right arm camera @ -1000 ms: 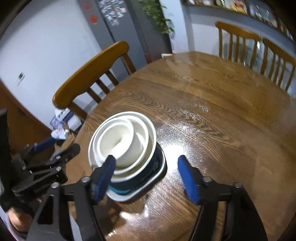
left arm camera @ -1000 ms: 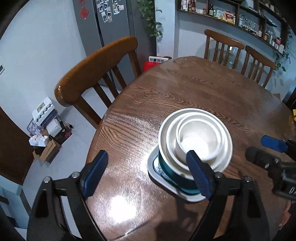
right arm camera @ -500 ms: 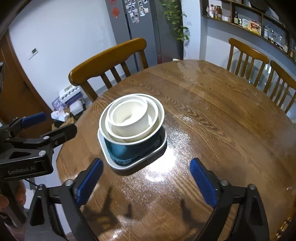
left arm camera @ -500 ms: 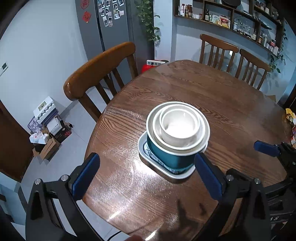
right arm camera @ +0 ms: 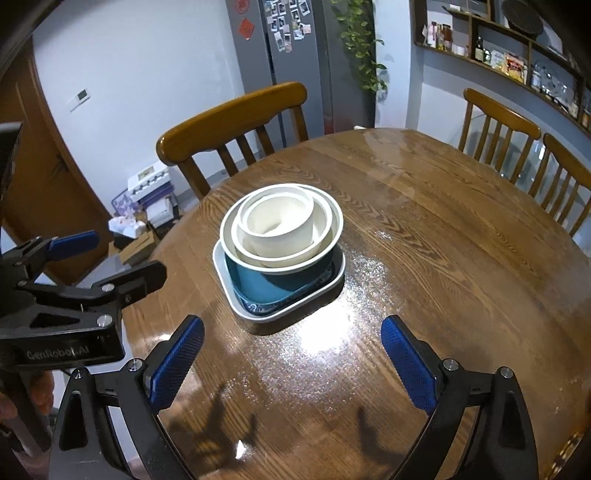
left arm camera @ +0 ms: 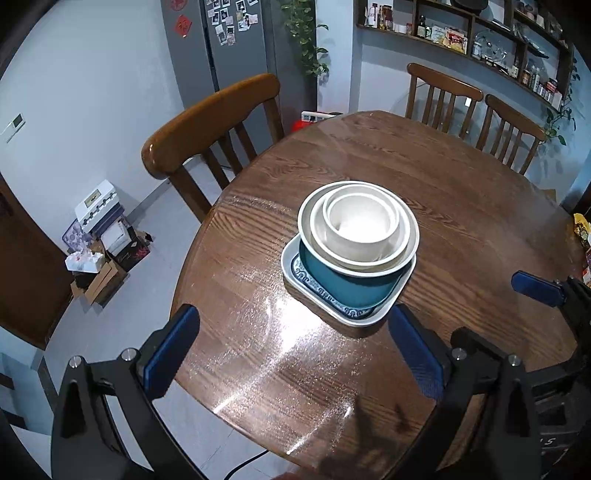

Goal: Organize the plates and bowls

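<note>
Round wooden tabletop (left arm camera: 424,177) carries one finished stack: nested bowls (left arm camera: 360,225) on a plate (left arm camera: 334,308). Left claw (left arm camera: 295,350) and right claw (right arm camera: 291,358) have just been opening, nothing between them; the stacking step looks done, so next comes withdrawal.

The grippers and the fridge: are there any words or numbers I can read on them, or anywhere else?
"GenRobot.AI": white letters on the side of the left gripper, seen from the right wrist.
Red square sign on the fridge: one character, too blurred to read.
Photos on the fridge, jar labels on the shelf, the box on the floor: too small to read.
</note>
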Available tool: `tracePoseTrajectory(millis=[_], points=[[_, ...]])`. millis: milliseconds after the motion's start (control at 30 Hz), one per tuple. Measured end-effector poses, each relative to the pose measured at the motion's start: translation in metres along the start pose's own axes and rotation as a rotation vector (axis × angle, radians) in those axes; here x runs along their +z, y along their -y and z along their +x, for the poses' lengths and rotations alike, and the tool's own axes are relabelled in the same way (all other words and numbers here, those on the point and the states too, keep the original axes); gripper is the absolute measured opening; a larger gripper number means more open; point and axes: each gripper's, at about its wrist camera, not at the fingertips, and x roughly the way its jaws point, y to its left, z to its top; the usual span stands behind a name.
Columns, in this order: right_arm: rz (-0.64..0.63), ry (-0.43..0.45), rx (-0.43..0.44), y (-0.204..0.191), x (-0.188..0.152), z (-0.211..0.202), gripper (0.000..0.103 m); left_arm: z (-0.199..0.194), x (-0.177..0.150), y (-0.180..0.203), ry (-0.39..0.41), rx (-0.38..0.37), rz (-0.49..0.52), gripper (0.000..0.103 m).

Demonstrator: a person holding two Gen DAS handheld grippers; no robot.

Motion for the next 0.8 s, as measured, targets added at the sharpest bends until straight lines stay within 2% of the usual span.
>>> tracePoseTrajectory(millis=[100,200,333,800], points=[[-0.008,-0.005,0.001,-0.005,-0.002,0.001,0.097,-0.001,-0.002,-0.002,0.000,0.011,-0.001,0.102],[-0.010,-0.010,-0.035,-0.005,-0.004,0.002,0.097,-0.002,-0.005,-0.004,0.002,0.023,-0.002,0.102],[0.030,-0.013,-0.042,0.004,-0.005,0.003,0.097,0.000,-0.007,-0.006,-0.003,0.036,-0.005,0.102],[0.049,-0.015,-0.025,0.011,-0.005,0.001,0.097,0.007,-0.012,0.001,-0.023,0.027,0.011,0.102]])
